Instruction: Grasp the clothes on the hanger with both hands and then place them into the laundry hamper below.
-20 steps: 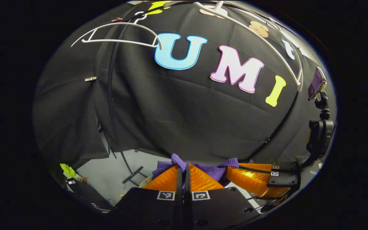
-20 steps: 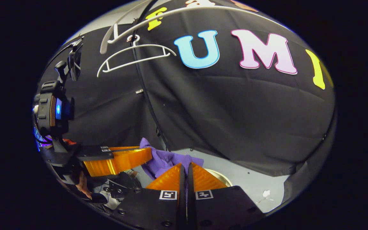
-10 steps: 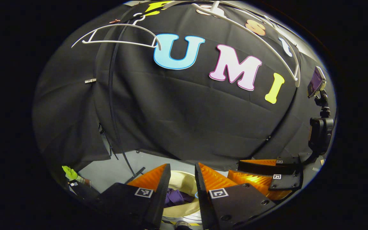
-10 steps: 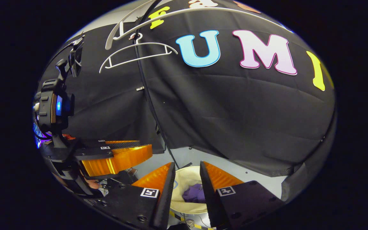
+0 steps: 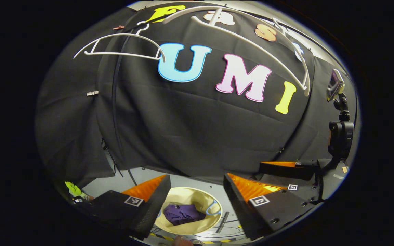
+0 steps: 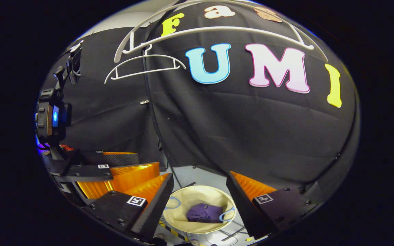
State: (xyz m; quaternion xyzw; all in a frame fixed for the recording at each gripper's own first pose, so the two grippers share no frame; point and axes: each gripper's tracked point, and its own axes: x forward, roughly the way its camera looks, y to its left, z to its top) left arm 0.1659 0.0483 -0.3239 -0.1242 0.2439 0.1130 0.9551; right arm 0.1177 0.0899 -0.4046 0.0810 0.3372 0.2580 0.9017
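A purple garment [image 5: 183, 213] lies crumpled inside the round cream laundry hamper [image 5: 174, 194] on the floor, below both grippers. My left gripper [image 5: 195, 186] stands open above the hamper with nothing between its fingers. My right gripper [image 6: 200, 181] is open too, over the same hamper [image 6: 190, 193], where the purple garment [image 6: 204, 212] rests at the bottom. Two bare white hangers [image 5: 121, 48] hang high against the black wall; the nearer, larger hanger [image 6: 217, 32] is empty. In the left gripper view the right gripper [image 5: 286, 171] shows at the right; in the right gripper view the left gripper [image 6: 115, 167] shows at the left.
A black pole [image 5: 115, 102] of the rack runs down in front of the cloth wall to the grey floor [image 5: 115, 181]. A yellow-green object [image 5: 72, 188] sits at the lower left of the floor. Cables and a striped tape line lie near the hamper's base.
Both grippers went from shut on the purple garment to wide open. The garment fell into the hamper, and both grippers have risen a little above it.
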